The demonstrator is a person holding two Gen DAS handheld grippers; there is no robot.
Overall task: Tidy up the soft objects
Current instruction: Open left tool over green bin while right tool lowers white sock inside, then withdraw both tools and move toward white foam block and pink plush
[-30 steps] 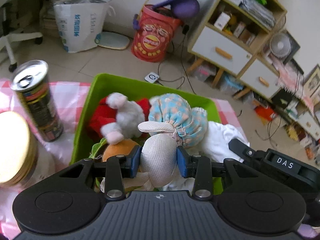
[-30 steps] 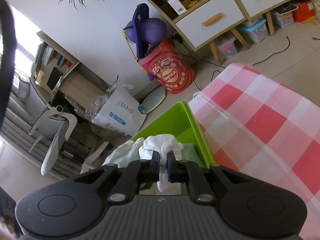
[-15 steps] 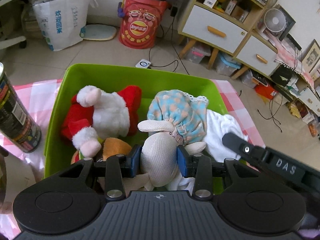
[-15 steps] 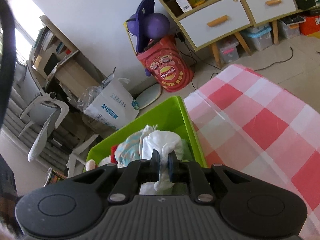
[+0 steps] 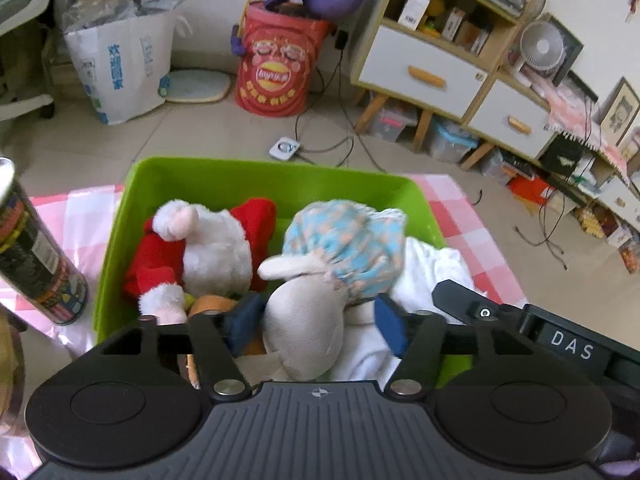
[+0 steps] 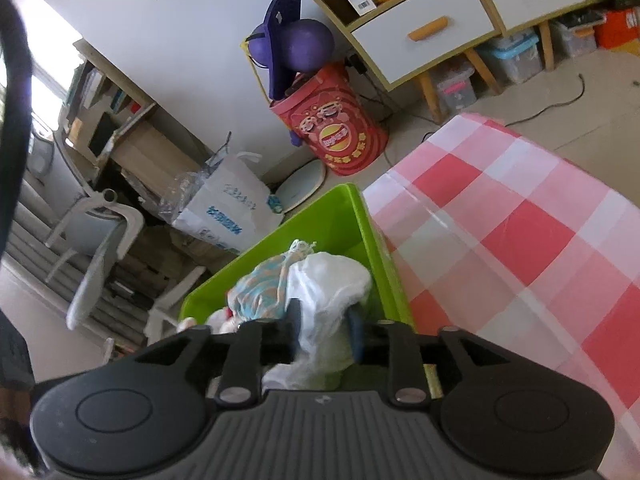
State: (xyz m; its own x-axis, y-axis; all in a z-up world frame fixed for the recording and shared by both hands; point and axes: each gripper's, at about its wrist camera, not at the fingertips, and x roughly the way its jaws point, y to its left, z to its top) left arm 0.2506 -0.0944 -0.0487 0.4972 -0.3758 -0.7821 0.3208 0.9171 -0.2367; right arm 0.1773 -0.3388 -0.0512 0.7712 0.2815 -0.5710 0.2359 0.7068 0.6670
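1. Lying in the near part of a green bin point(image 5: 208, 184), a beige plush doll point(image 5: 304, 320) in a blue patterned bonnet point(image 5: 352, 248) sits between the blue pads of the left gripper point(image 5: 314, 322); the fingers are spread, with a gap on each side of the doll, so it is released.
2. To its left in the bin lies a red and white plush toy point(image 5: 204, 248), with an orange toy point(image 5: 212, 304) just near of it.
3. To the doll's right a white cloth point(image 6: 328, 284) is heaped against the bin's right wall; the right gripper point(image 6: 326, 336) has its fingers apart around the cloth, not clenched on it.
4. The bin stands on a pink checked tablecloth point(image 6: 520, 240).
5. A tall dark can point(image 5: 36, 256) stands upright on the cloth left of the bin.
6. Far across the floor are a red snack bucket point(image 5: 276, 72) and a white drawer cabinet point(image 5: 424, 72).
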